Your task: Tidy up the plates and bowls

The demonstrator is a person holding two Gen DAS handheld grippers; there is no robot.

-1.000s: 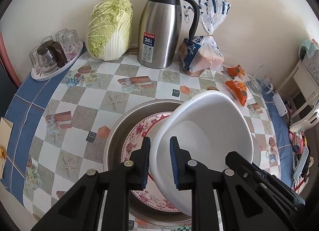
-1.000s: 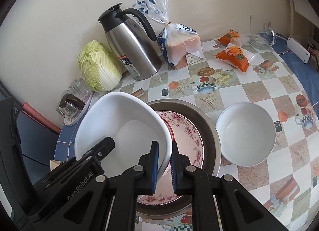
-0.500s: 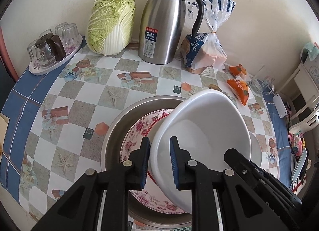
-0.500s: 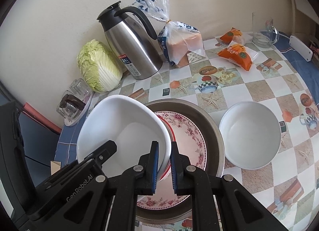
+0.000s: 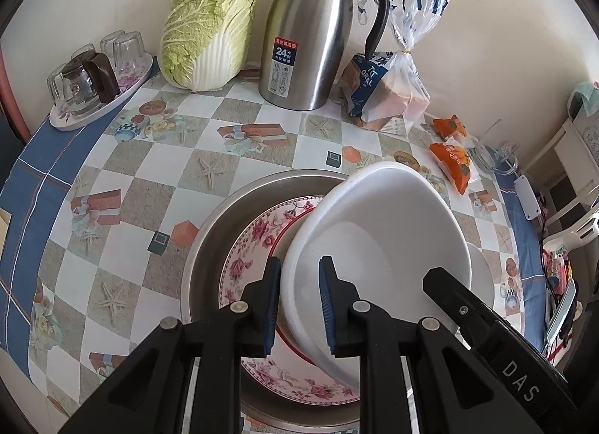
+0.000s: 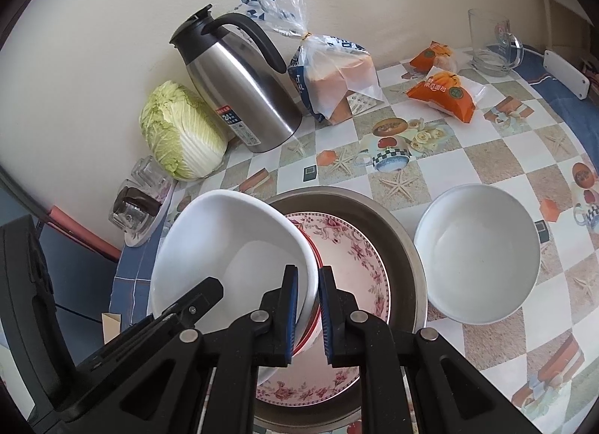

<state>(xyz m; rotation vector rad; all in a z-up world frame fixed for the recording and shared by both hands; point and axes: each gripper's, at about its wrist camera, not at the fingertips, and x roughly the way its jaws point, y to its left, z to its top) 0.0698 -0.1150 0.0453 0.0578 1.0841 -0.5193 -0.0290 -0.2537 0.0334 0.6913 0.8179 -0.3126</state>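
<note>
**Two grippers holding one white bowl over the stacked plates**

The left gripper [image 5: 299,301] is clamping the near-left rim of a tilted white bowl [image 5: 382,231], with one blue-padded finger outside the wall and the other inside; the fingers are standing only a rim's width apart. In the right wrist view, the right gripper [image 6: 307,312] is pinching the same bowl [image 6: 232,246] at its right rim, its fingers also drawn nearly together around the wall. The bowl is hanging tilted over a floral plate [image 5: 262,231], which is lying inside a wide steel basin [image 5: 224,224] on the counter [image 5: 123,172]. A red-rimmed dish [image 6: 313,254] is showing just under the bowl's edge, on the floral plate.

A second white bowl [image 6: 479,254] is sitting upright on the counter at 3 o'clock of the basin in the right wrist view, just beside it but whether touching cannot be told.

Along the wall at 12 o'clock, a steel thermos [image 5: 314,33] is standing between a cabbage [image 5: 209,29] and a bagged loaf [image 5: 389,89]. A tray of glasses [image 5: 93,70] is resting at 10 o'clock. Two orange snack packs [image 6: 441,91] are lying at 2 o'clock, near a glass mug [image 6: 490,44].
</note>
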